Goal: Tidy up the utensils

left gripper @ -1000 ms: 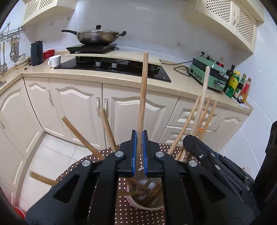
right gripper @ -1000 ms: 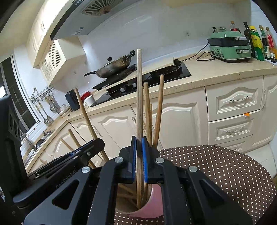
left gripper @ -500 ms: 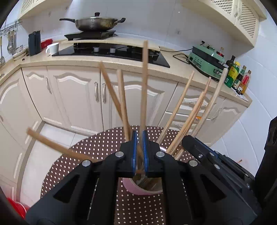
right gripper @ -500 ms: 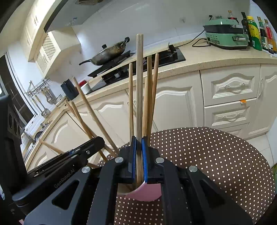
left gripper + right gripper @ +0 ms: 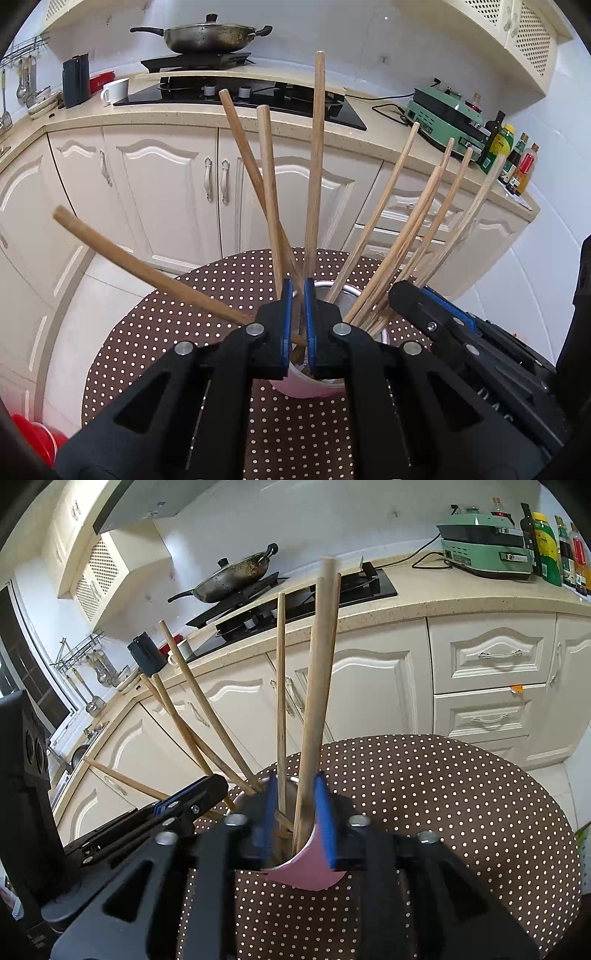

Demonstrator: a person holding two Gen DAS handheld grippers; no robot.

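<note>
A pink cup (image 5: 310, 387) with a steel rim stands on the brown dotted tablecloth (image 5: 184, 332) and holds several wooden chopsticks fanned outward. My left gripper (image 5: 297, 295) hangs just over the cup's rim, shut on one upright chopstick (image 5: 316, 166) whose lower end reaches into the cup. In the right wrist view, my right gripper (image 5: 295, 786) is over the same cup (image 5: 306, 871), and its jaws are opening. A blurred chopstick (image 5: 317, 683) stands loose between the parted blue pads, its foot in the cup. The left gripper's finger (image 5: 184, 801) shows at the left.
Cream cabinets and a counter run behind the table. On the counter are a black hob (image 5: 240, 96) with a wok (image 5: 207, 37), a green appliance (image 5: 447, 118) and bottles (image 5: 506, 147). A red basin (image 5: 33, 439) lies on the floor at lower left.
The right gripper's jaws have parted, and the chopstick they held now leans loose in the cup. The left gripper has sunk toward the cup with its chopstick still clamped.
</note>
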